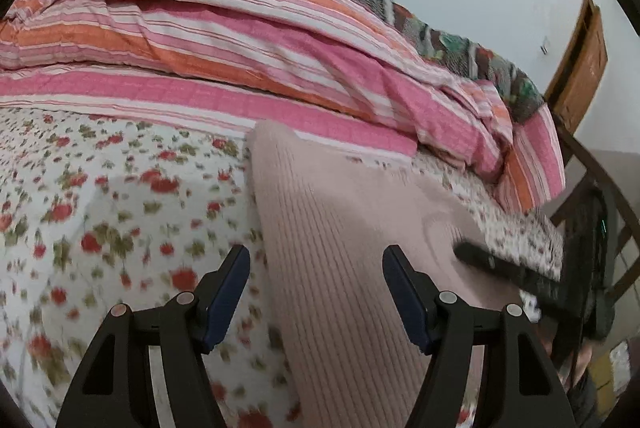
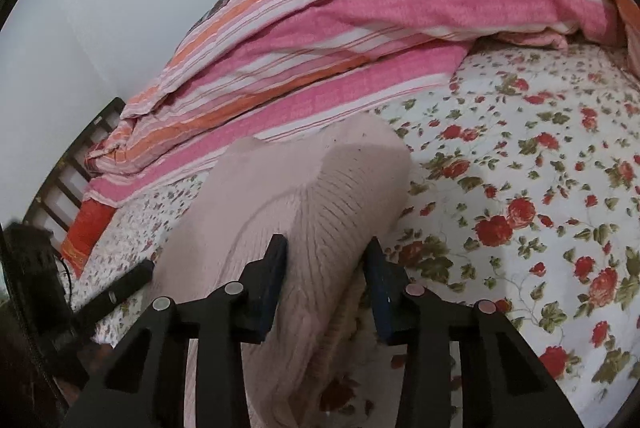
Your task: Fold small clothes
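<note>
We see the left gripper with jaws spread wide, hovering over the pink ribbed knit garment; nothing pinched. The right gripper has its jaws part open around a raised fold of the same garment; we can't tell if the pads actually bite the fabric.

The garment lies on the floral bedsheet, running forward from both sets of jaws. Its far edge stops just short of the striped pink-orange quilt heaped ahead.

Left of the left jaws, and right of the right jaws, we see open sheet. The other gripper's black finger sits at the garment's right edge. A slatted bed frame lies far left of the right jaws. No readable text or labels anywhere.
</note>
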The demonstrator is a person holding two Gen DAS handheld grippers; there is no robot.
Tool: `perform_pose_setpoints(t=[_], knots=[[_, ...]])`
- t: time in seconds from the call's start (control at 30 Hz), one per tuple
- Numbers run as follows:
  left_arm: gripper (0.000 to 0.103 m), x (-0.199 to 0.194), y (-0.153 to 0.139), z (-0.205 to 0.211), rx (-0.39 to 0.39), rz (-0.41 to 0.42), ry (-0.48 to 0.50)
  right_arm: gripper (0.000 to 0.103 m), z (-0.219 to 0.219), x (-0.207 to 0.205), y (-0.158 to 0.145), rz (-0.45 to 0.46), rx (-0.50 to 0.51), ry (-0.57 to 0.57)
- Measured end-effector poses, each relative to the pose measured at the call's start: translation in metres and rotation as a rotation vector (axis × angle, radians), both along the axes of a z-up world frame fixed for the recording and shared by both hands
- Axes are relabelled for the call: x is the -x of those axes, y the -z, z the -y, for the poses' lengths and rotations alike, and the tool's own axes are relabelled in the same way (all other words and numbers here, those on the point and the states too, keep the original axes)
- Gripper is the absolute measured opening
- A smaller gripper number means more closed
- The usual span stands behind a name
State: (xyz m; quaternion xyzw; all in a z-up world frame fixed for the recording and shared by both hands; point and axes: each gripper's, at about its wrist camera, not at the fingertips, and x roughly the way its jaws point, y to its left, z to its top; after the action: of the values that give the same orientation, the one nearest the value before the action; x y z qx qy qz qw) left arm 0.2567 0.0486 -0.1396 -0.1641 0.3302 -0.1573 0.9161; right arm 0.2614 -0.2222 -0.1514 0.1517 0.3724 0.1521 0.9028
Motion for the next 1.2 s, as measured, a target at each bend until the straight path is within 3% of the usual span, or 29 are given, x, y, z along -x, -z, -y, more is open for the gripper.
perform_pose_setpoints(t=[0.27, 0.37, 0.4, 0.47, 0.77, 0.93, 1.2], knots=[[0.063, -0.081, 0.030, -0.015, 0.115, -0.158, -0.004, 0.034, -0.004, 0.007, -0.002, 0.008, 0.061, -0.011], [0.049, -0.105, 0.043, -0.015, 0.143, -0.212, -0.010, 0.034, -0.006, 0.005, -0.003, 0.002, 0.086, -0.015], [0.034, -0.110, 0.046, -0.016, 0.164, -0.213, -0.003, 0.033, -0.008, 0.004, -0.003, 0.000, 0.100, -0.018], [0.029, -0.112, 0.047, -0.018, 0.160, -0.192, -0.030, 0.033, -0.010, 0.004, -0.003, 0.007, 0.118, -0.021], [0.033, -0.088, 0.024, 0.004, -0.075, -0.100, -0.047, 0.034, -0.010, 0.003, -0.002, 0.011, 0.138, -0.030], [0.047, -0.058, 0.015, 0.013, -0.193, -0.037, -0.064, 0.040, 0.000, -0.001, -0.004, -0.002, 0.077, -0.016], [0.055, -0.001, 0.006, 0.006, -0.199, 0.006, -0.072, 0.041, -0.007, 0.001, -0.011, 0.054, 0.129, 0.001]])
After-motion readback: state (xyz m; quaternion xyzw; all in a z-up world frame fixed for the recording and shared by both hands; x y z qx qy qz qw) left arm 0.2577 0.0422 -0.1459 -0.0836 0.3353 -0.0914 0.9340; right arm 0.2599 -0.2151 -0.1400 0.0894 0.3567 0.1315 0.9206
